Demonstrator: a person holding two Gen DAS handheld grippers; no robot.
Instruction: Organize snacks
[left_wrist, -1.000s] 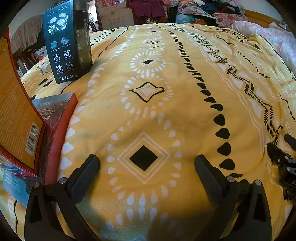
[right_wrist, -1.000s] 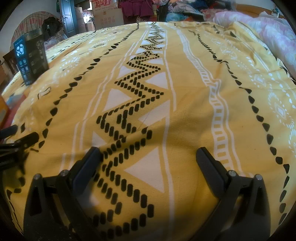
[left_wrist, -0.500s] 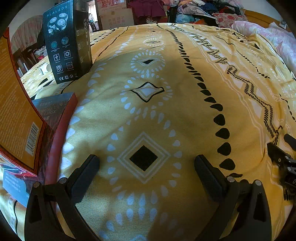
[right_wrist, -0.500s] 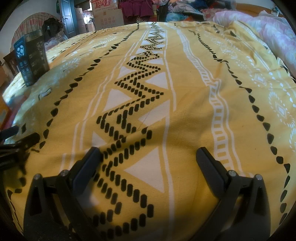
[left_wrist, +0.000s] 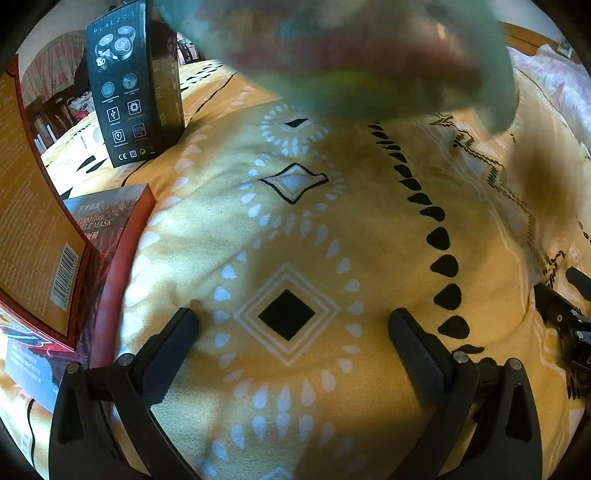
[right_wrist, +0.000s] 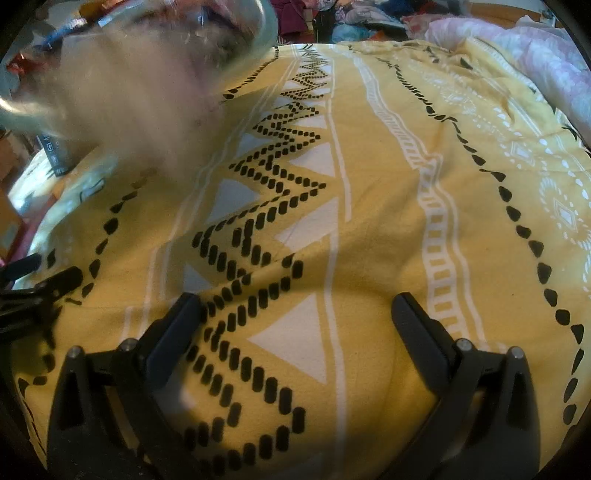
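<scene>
while both grippers rested low over a yellow bedspread (left_wrist: 332, 236) printed with black and white shapes, a large blurred object filled the top of each view.

left wrist view, from left to right: an orange carton (left_wrist: 33, 236) with a barcode stood along the left edge. just beside it, lower left, lay a dark red box (left_wrist: 110, 221) printed "firming ... mask". in the upper left a tall black box (left_wrist: 125, 88) marked "plalzds" stood upright on the bedspread. the left gripper (left_wrist: 291, 325) sat at the bottom centre, its two black fingers spread wide apart with nothing between them but a black diamond in the fabric print. across the top centre and upper right hung the blurred object (left_wrist: 351, 55), pale teal with streaks of red and yellow-green; it was too smeared to tell what it was, or whether it touched the bedspread. part of the right gripper (left_wrist: 569, 317) showed at the right edge.

right wrist view, from left to right: part of the left gripper (right_wrist: 33, 291) showed at the left edge. the same blurred object (right_wrist: 140, 74) covered the upper left, here whitish and translucent with a pale teal rim, and hid most of the black box behind it. the right gripper (right_wrist: 295, 314) sat at the bottom centre, fingers spread wide and holding nothing, over a zigzag of black dashes. a pink quilt (right_wrist: 535, 51) lay in the upper right, and heaped clothing (right_wrist: 351, 18) along the top edge.
</scene>
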